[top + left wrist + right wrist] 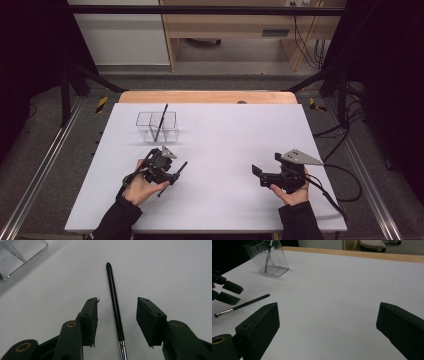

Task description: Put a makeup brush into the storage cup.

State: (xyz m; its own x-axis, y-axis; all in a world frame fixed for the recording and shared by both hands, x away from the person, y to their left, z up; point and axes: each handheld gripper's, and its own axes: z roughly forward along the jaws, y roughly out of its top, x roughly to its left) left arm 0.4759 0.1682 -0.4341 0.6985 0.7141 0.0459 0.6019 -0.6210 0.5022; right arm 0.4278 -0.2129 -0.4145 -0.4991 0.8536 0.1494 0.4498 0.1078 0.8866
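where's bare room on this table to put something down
The widest bare patch is the middle of the white table, between the left gripper and the right gripper. The far right, beyond the right gripper up to the wooden edge, is free too. It is crowded at the left: the clear holder and the brush between the open jaws.

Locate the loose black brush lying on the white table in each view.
High view: thin black brush with a silver ferrule, lower left, under the left gripper.
Left gripper view: centre, between the open jaws.
Right gripper view: left edge.
Shared landmark: clear plastic box.
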